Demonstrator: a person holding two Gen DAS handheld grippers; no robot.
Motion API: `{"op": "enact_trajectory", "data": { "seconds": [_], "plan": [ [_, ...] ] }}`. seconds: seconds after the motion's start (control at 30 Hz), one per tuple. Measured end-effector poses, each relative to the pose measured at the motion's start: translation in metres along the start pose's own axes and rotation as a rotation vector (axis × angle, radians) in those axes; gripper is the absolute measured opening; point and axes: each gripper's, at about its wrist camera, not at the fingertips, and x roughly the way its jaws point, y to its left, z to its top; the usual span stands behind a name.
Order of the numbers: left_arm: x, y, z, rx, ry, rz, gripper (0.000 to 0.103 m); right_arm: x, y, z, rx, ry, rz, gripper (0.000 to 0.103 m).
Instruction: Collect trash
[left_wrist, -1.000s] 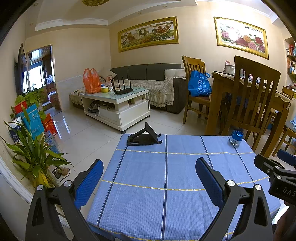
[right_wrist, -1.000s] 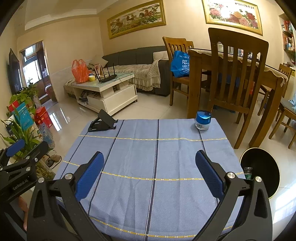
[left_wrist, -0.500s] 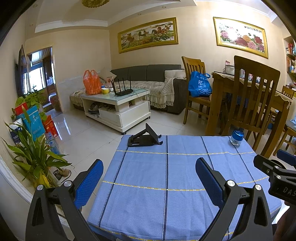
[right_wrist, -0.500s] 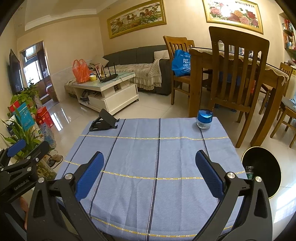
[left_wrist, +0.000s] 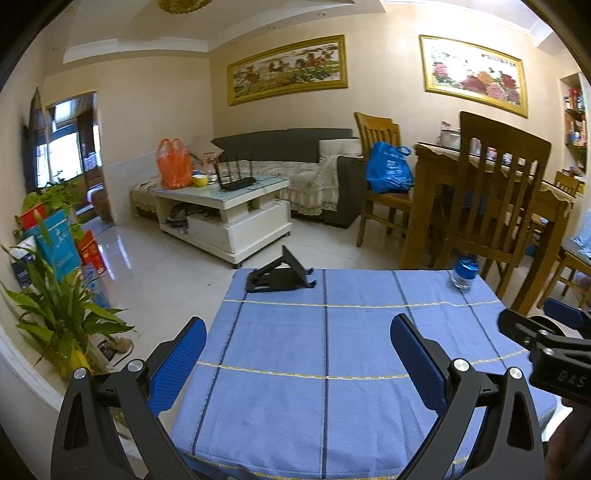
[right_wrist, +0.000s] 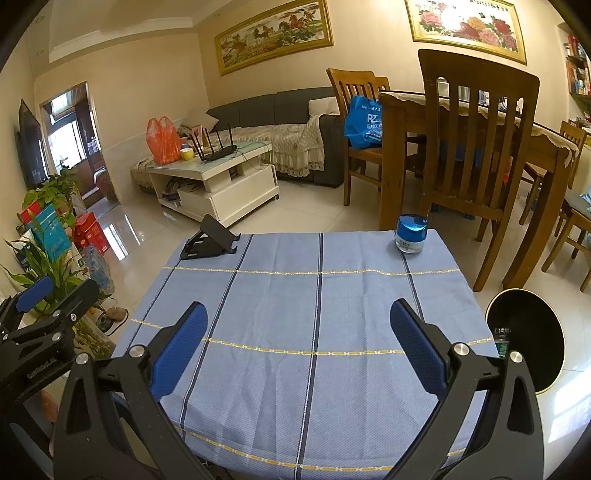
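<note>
Far left, off the worktop: potted plant (left_wrist: 55, 314) on the floor, with some coloured boxes behind it.
Left gripper (left_wrist: 299, 354): hovering over the near half of the cloth, jaws spread wide, nothing between the blue pads (left_wrist: 177, 365).
Worktop (right_wrist: 317, 306): covered in a blue cloth with dark stripes and yellow stitched lines.
Phone stand (right_wrist: 210, 240): black, folded open, sitting at the far left corner of the cloth.
Right gripper (right_wrist: 299, 350): also over the near half, jaws spread wide too, holding nothing.
Jar (right_wrist: 411, 233): small glass one with a shiny blue lid, upright at the far right corner, well apart from both grippers.
Trash bin (right_wrist: 526, 339): black, round, gold rim, on the floor just off the right edge of the worktop; looks like a bottle is sitting inside it.
Behind it all: wooden chair (right_wrist: 476, 147) and dining table.
</note>
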Motion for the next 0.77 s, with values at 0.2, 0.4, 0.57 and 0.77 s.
{"op": "enact_trajectory", "data": {
  "seconds": [0.2, 0.4, 0.57, 0.77],
  "plan": [
    [-0.001, -0.003, 0.001, 0.005, 0.025, 0.017, 0.096, 0.000, 0.001, -0.001, 0.001, 0.005, -0.001, 0.098],
    [-0.011, -0.005, 0.002, 0.023, -0.041, 0.092, 0.096, 0.000, 0.002, -0.004, 0.009, 0.011, 0.001, 0.098],
    [-0.012, -0.010, 0.003, 0.071, -0.061, 0.096, 0.096, -0.001, 0.005, -0.009, 0.027, 0.021, 0.004, 0.098],
    [-0.015, -0.011, 0.003, 0.076, -0.080, 0.124, 0.096, -0.001, 0.002, -0.007, 0.037, 0.030, 0.006, 0.098]
  ]
}}
